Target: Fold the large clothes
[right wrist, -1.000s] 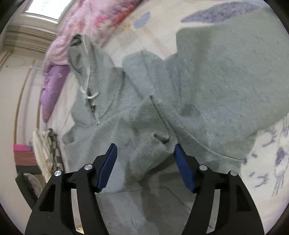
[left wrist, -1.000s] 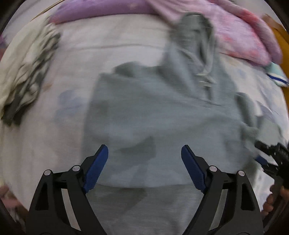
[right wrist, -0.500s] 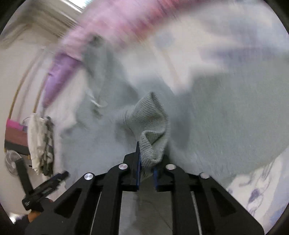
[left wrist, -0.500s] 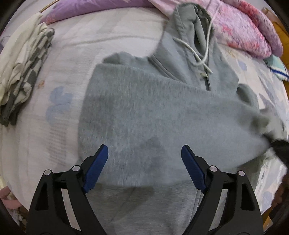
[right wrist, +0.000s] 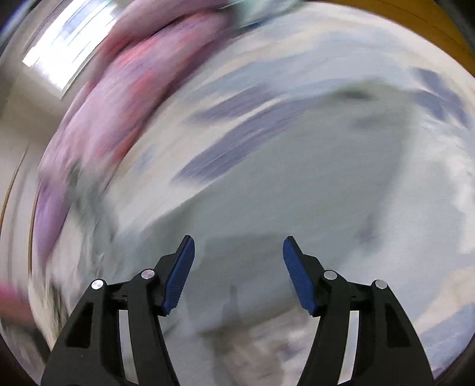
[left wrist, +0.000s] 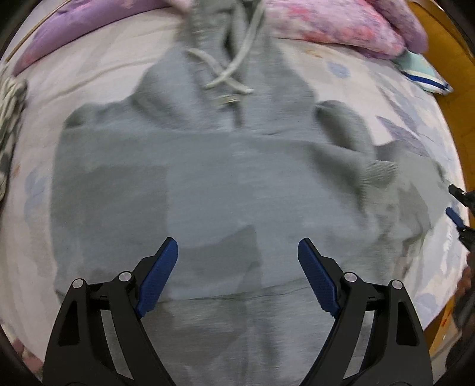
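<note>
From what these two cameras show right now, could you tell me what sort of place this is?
Most likely a bedroom: a grey hoodie lies spread on a patterned bedsheet, with pink and purple bedding bunched at its far edge and other clothes beside it.

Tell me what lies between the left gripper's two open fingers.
In the left wrist view, only the grey hoodie lies between the left gripper's fingers: flat fabric with a darker shadowed patch and a fold edge crossing near the pads. Nothing is gripped.
</note>
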Action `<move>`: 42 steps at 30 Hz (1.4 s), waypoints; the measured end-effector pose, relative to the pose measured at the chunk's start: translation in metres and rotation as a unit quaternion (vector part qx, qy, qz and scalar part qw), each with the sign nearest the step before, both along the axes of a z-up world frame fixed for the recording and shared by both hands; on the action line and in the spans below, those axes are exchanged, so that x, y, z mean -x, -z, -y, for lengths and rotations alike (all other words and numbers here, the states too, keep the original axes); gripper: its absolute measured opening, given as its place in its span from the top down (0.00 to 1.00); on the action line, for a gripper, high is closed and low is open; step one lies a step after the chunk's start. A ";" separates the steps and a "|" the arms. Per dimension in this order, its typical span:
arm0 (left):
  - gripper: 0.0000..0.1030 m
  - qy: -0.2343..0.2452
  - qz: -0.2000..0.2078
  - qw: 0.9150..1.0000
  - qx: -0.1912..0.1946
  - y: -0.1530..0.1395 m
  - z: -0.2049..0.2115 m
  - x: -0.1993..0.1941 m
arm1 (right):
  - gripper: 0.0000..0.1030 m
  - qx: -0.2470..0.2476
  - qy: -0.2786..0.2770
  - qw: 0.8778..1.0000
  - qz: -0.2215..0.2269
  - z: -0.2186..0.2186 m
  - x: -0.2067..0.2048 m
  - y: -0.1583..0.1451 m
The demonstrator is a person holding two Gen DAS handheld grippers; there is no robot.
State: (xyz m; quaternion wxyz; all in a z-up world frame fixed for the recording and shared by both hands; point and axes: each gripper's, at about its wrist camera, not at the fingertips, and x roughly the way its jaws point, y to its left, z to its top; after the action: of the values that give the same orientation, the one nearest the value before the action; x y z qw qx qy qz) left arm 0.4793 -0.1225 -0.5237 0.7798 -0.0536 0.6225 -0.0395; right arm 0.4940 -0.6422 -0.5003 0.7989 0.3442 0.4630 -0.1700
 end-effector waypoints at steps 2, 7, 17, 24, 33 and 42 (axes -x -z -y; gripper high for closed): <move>0.16 0.014 0.000 1.000 0.009 -0.002 0.015 -0.004 | 0.42 -0.023 0.081 0.996 -0.003 0.046 0.013 0.018; 0.15 0.023 -0.009 0.999 0.022 -0.006 0.029 -0.013 | 0.42 -0.066 0.151 0.986 0.011 0.088 0.016 0.056; 0.15 -0.026 -0.010 0.999 0.036 -0.019 -0.018 -0.013 | 0.96 -0.056 0.019 0.992 0.114 0.068 -0.022 0.005; 0.15 -0.099 0.017 0.994 0.040 -0.040 -0.064 -0.010 | 0.96 -0.049 -0.348 0.921 0.171 -0.185 -0.040 -0.068; 0.15 -0.154 -0.006 0.988 0.011 -0.029 -0.109 0.011 | 0.90 -0.090 -0.426 0.900 -0.015 -0.341 -0.015 0.031; 0.15 -0.119 -0.009 0.989 0.082 -0.015 -0.059 -0.005 | 0.51 -0.052 -0.319 0.946 0.028 -0.243 0.022 -0.015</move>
State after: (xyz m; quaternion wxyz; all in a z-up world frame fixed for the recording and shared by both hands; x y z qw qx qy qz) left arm 0.4847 -0.0637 -0.5083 0.7661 -0.1917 0.6135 0.0032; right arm 0.4723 -0.3993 -0.4851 0.8052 0.2243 0.5339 0.1277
